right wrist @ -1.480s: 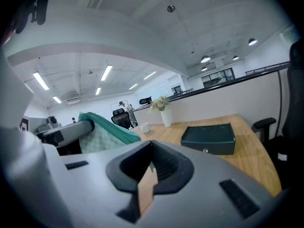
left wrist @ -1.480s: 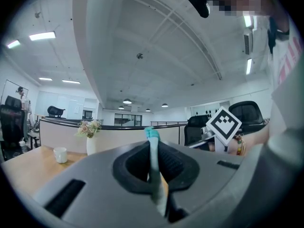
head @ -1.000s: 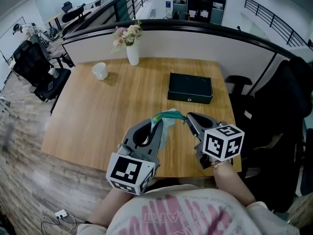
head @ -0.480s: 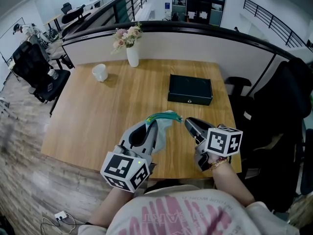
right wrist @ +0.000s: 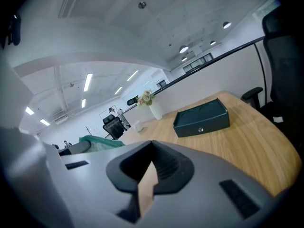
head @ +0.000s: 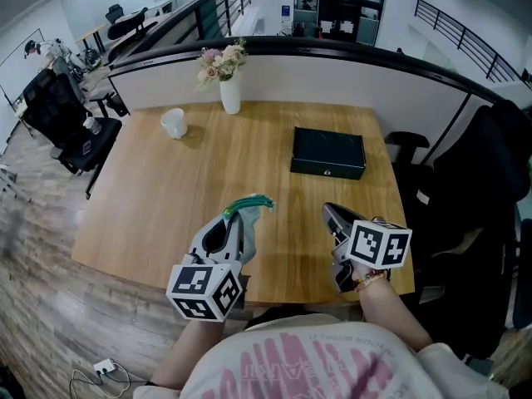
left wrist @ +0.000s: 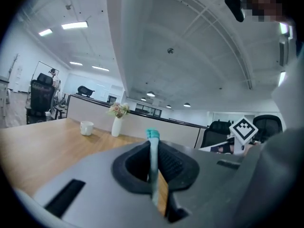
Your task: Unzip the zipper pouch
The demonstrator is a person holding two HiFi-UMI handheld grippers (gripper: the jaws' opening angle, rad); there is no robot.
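Observation:
A teal-green zipper pouch hangs above the wooden table, pinched at one end by my left gripper. In the left gripper view the pouch's thin teal edge stands upright between the jaws of the left gripper, which are shut on it. My right gripper is a hand's width to the right, apart from the pouch. Its jaws have just been closing and hold nothing. In the right gripper view the right gripper is shut and bare, with the pouch off to its left.
A black box lies on the table at the back right. A white vase of flowers and a white cup stand at the far edge. A black chair is right of the table.
The left gripper has carried the pouch left and toward me, away from the right gripper. The right gripper, earlier at the pouch's right end, is now apart from it.

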